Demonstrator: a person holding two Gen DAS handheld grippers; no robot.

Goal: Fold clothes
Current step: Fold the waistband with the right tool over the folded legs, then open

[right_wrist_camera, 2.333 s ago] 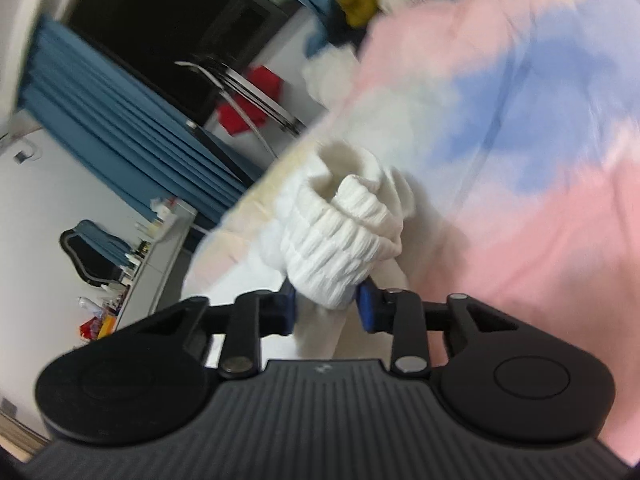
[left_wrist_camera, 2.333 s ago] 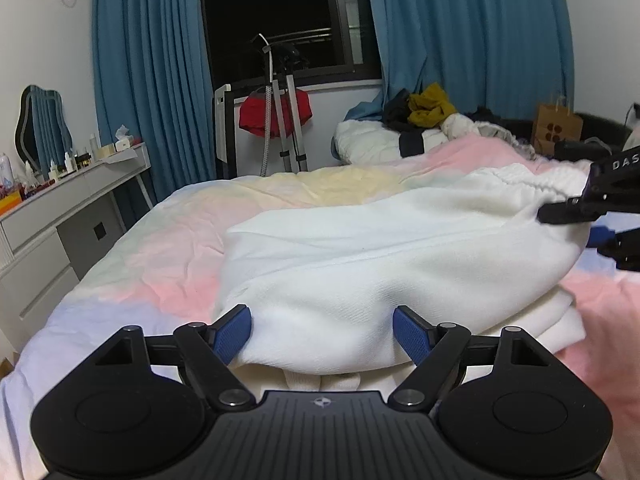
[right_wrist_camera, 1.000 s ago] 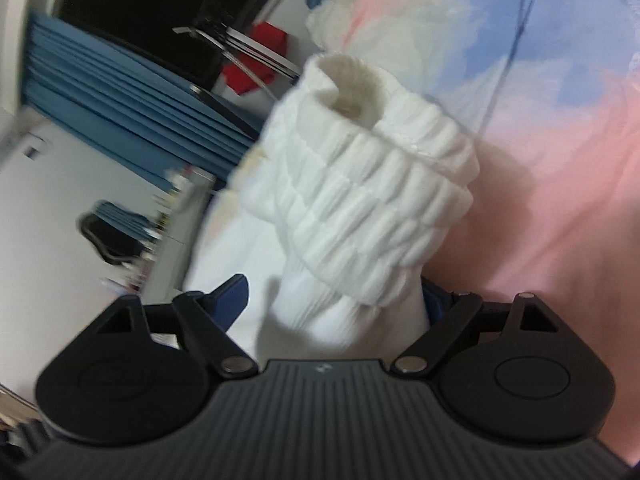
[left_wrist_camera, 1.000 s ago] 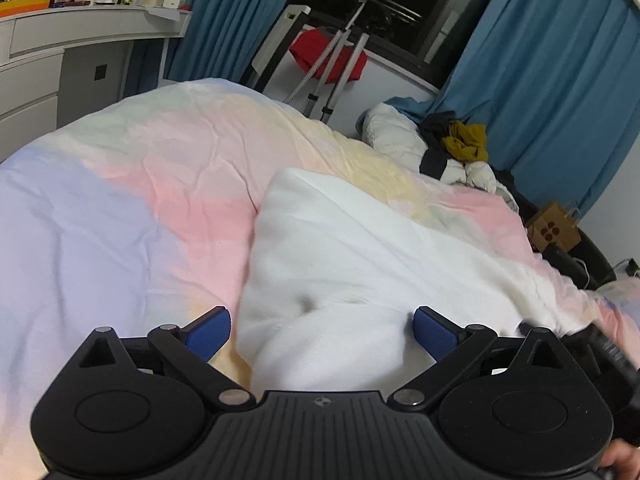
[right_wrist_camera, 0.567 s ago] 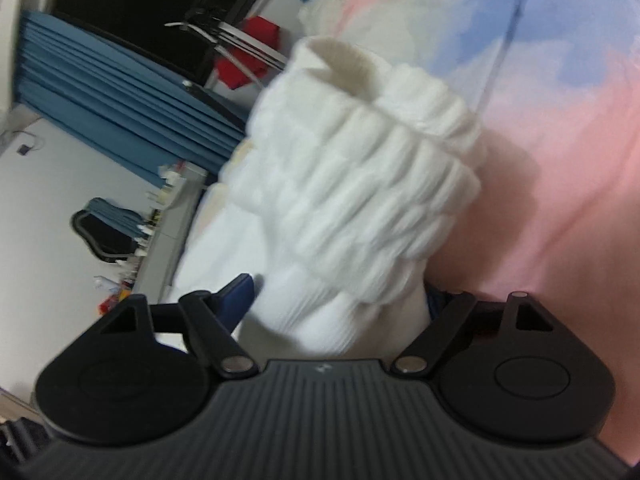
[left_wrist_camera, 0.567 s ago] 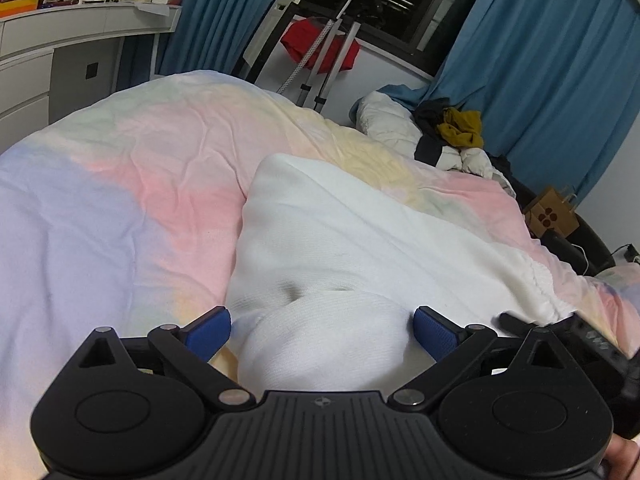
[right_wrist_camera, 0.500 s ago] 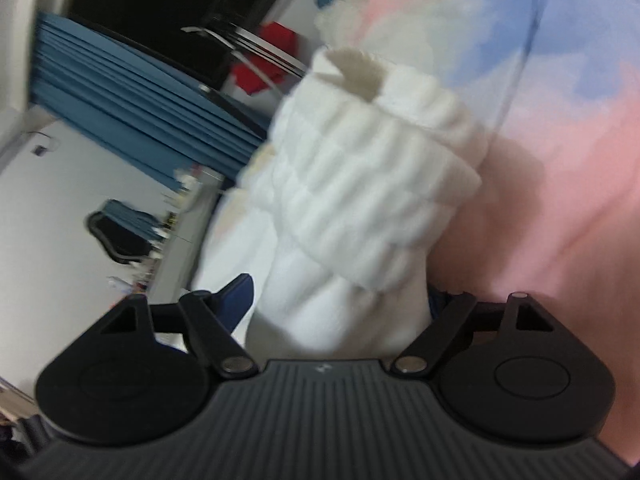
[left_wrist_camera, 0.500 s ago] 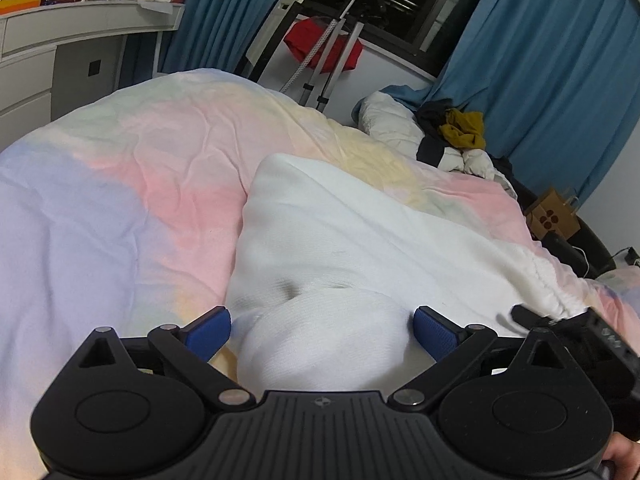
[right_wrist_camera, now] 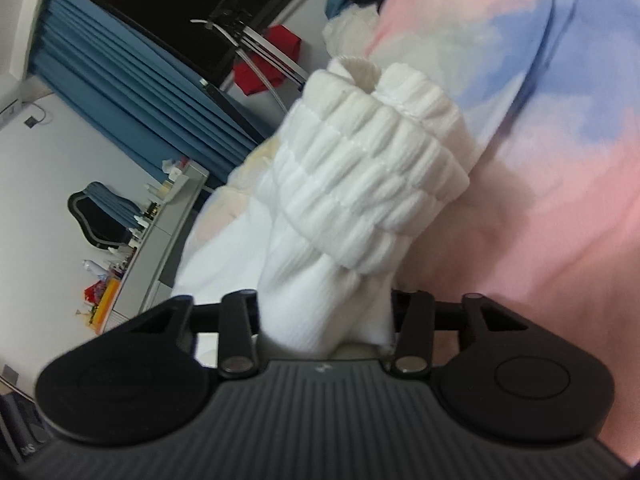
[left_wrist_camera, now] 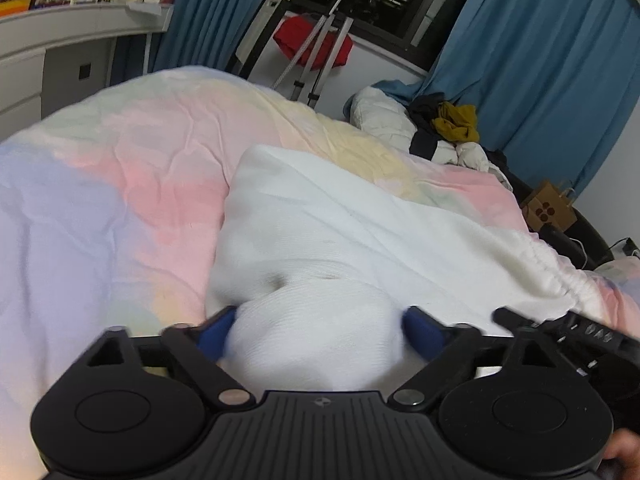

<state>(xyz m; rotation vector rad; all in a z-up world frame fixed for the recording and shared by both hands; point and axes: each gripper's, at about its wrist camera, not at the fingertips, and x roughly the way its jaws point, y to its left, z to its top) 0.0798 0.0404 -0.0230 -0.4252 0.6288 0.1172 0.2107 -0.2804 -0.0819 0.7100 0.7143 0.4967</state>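
Left wrist view: the left gripper [left_wrist_camera: 316,330] is spread around a bulge of the white garment [left_wrist_camera: 360,232], whose length runs away rightward across the bed [left_wrist_camera: 100,184].

Right wrist view: the right gripper [right_wrist_camera: 324,312] seems clamped on the ribbed cuff [right_wrist_camera: 368,168].

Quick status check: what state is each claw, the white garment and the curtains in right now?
Left claw: fingers apart, bunched white fabric between them.
Right claw: shut on the ribbed cuff.
White garment: partly folded, lying on the pastel duvet.
Blue curtains: drawn aside, window dark.
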